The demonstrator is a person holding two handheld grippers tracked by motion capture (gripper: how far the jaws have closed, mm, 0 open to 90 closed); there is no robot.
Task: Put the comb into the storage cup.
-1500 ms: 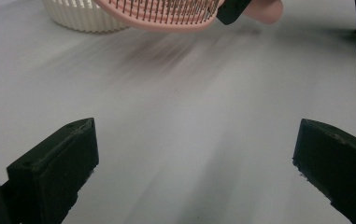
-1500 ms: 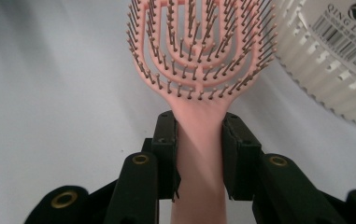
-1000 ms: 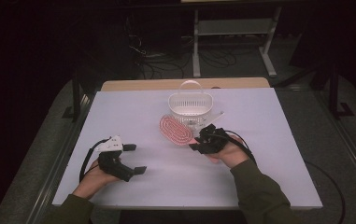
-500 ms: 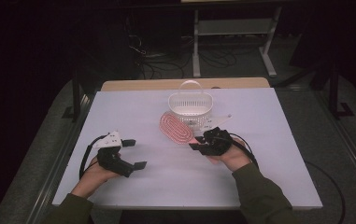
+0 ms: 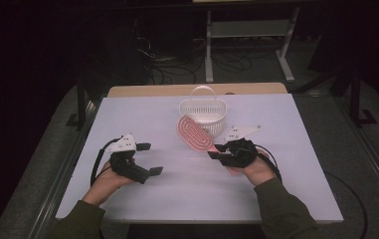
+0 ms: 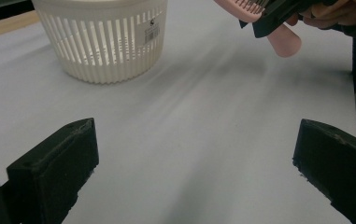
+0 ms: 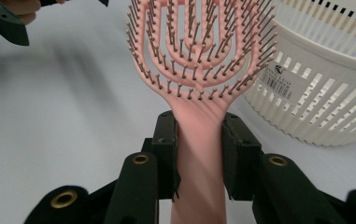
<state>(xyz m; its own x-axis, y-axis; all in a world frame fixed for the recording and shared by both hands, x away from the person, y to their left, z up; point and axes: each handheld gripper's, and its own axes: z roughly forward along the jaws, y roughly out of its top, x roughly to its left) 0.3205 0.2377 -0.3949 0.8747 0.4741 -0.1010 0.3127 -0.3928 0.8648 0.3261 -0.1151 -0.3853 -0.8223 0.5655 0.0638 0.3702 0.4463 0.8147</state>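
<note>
1. High view gives us the white table point(image 5: 187, 199), with a person's two forearms in dark green sleeves coming in from the near edge; each hand holds a black two-jaw gripper.

2. We see the right gripper point(image 5: 216, 152) clamped on the handle of a pink vented hairbrush point(image 5: 194, 133); the brush's long axis runs from the gripper up and to the left, toward the far side of the table, with its oval head at the far end and its face turned upward toward the camera.

3. Behind the brush head stands a white slotted plastic basket point(image 5: 203, 113) with a hoop handle; the head overlaps the basket's near left wall in this view, and we cannot tell whether they touch.

4. Right gripper view confirms the grip for us: both jaws press the brush handle point(image 7: 199, 154) from either side; the bristled head point(image 7: 199, 46) rises straight up from them, bristles toward the camera, with the basket point(image 7: 325, 93) just beside it on the right.

5. We find the left gripper point(image 5: 147, 159) well apart from the brush, over bare table; its jaws stand wide and hold nothing.

6. Left gripper view shows us those spread jaws with empty table between them, the basket point(image 6: 103, 42) ahead at the upper left, and the brush handle's rounded end point(image 6: 285, 42) poking out of the other gripper point(image 6: 283, 16) at the upper right.
</note>
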